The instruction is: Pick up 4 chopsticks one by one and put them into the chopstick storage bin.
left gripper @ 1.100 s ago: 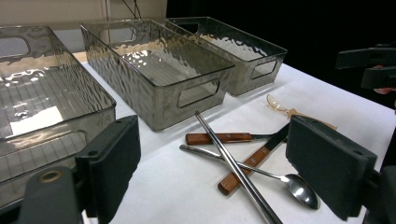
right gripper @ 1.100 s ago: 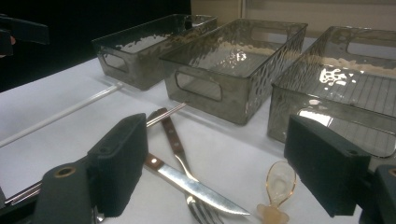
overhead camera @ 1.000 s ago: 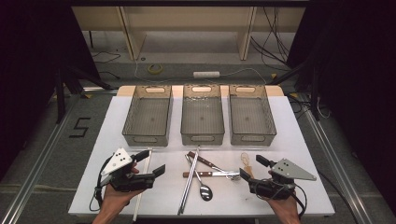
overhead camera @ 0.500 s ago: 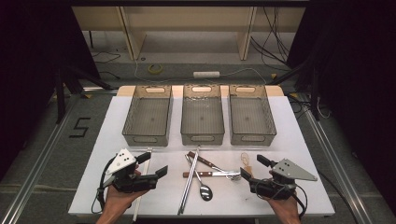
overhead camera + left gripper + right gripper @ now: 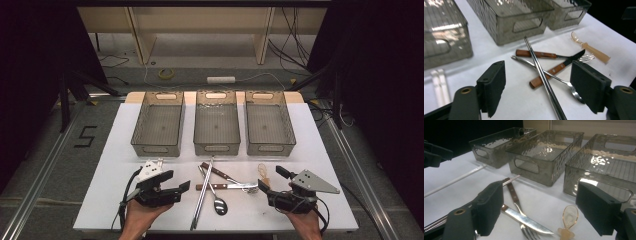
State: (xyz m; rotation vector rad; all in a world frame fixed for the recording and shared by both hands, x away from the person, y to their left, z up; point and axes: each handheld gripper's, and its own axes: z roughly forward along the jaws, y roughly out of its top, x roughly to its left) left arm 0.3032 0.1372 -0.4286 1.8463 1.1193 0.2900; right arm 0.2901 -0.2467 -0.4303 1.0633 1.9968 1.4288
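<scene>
The left tool (image 5: 184, 186), jaws apart and just been closing with nothing between, points at the metal chopsticks (image 5: 202, 196); right of them, the right tool (image 5: 269, 181) is wide and empty.

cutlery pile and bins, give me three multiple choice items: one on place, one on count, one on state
1. Where does the cutlery lie?
A. inside the middle bin
B. on the table in front of the bins
C. on the floor

2. How many bins stand in the row?
A. two
B. three
C. five

3. What state is the left gripper in?
A. shut on a fork
B. shut on the steel chopsticks
C. open, holding nothing

Answers:
1 B, the pile lies on the white table between the two grippers, near side of the bins.
2 B, three grey bins stand side by side in the high view.
3 C, in the left gripper view its pads stand apart above the steel chopsticks, touching nothing.
</scene>
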